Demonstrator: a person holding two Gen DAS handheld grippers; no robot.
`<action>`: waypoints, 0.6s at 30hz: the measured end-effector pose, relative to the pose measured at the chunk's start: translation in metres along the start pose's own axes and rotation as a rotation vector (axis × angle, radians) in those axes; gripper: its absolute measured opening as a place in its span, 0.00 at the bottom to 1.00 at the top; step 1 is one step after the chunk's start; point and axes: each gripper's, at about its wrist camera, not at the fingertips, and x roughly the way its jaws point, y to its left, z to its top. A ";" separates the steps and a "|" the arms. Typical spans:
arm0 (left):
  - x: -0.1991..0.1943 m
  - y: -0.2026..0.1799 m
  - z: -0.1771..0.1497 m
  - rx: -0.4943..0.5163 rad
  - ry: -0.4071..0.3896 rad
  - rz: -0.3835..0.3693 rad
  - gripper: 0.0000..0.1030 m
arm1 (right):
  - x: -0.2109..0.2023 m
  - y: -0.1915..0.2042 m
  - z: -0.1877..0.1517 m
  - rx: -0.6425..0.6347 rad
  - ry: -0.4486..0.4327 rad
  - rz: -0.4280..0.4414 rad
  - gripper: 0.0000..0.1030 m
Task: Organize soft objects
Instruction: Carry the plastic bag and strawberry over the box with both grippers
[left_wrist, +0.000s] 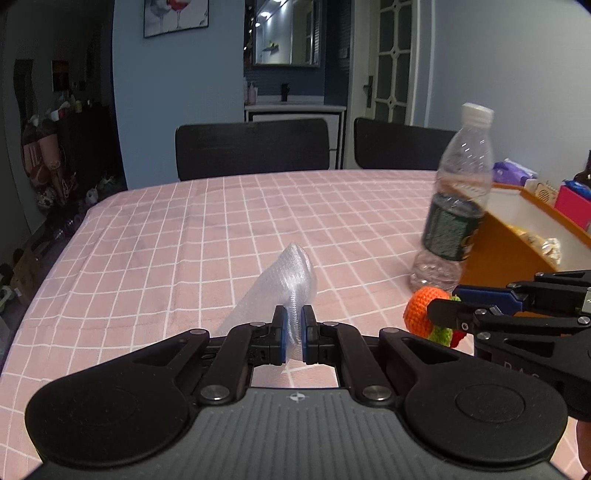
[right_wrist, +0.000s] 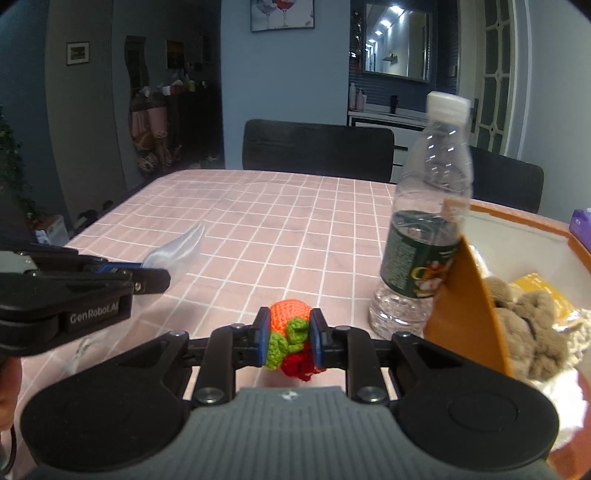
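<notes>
Box (right_wrist: 465, 295) contents half-hidden behind bottle (right_wrist: 424, 221); plush (right_wrist: 532, 332) shape unclear.

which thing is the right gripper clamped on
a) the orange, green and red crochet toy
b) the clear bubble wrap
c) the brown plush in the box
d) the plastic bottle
a: the right gripper has its blue pads pressed on either side of the crochet toy, while the left gripper pinches the bubble wrap.

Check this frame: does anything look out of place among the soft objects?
Yes: a hard plastic water bottle stands upright beside the orange box of soft items. It seems the only rigid thing among the soft objects.
</notes>
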 end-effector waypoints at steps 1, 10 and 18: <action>-0.006 -0.001 0.000 0.003 -0.012 -0.004 0.07 | -0.008 -0.002 -0.001 0.000 -0.004 0.005 0.20; -0.060 -0.030 0.013 0.054 -0.149 -0.080 0.07 | -0.078 -0.043 -0.001 0.036 -0.060 0.018 0.06; -0.072 -0.071 0.022 0.125 -0.197 -0.176 0.07 | -0.092 -0.080 0.005 0.085 -0.046 0.037 0.06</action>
